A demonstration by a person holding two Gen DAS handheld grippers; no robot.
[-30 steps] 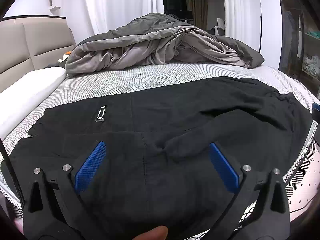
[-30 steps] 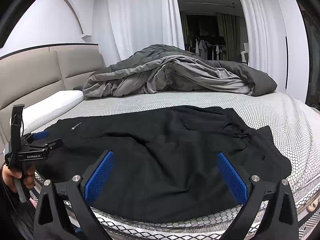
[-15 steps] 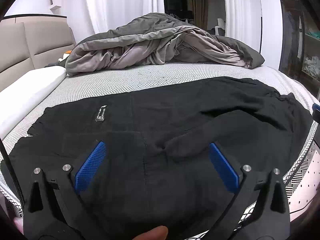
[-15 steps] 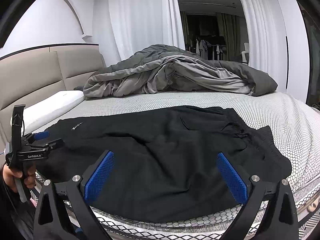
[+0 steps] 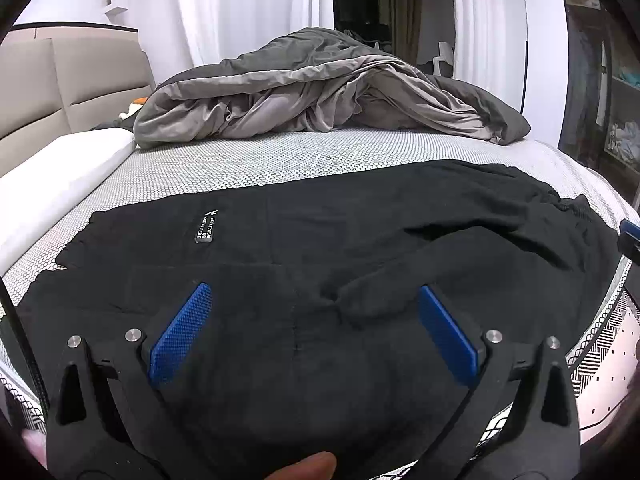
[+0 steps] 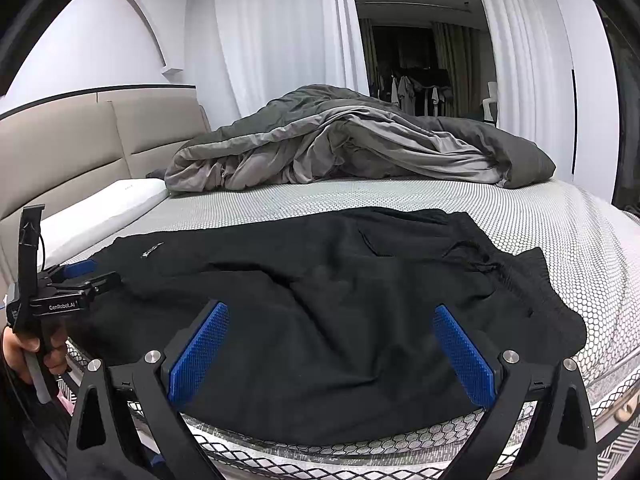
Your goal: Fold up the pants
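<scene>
Presently noted: black pants (image 5: 360,248) spread flat on bed (image 5: 280,160) before the grey duvet (image 5: 320,96), soft, limp, crease-prone, best pinched at waistband and hem; left gripper (image 5: 312,332) and right gripper (image 6: 332,352) both spread wide, empty.

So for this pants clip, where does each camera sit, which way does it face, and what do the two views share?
Left wrist: on the left gripper, low over the black pants' leg end, facing across the bed; open blue fingers and a fingertip show.
Right wrist: on the right gripper, near the waistband end, facing likewise; open fingers, plus the left gripper and hand.
Shared: pants, grey duvet, headboard, curtains.
</scene>
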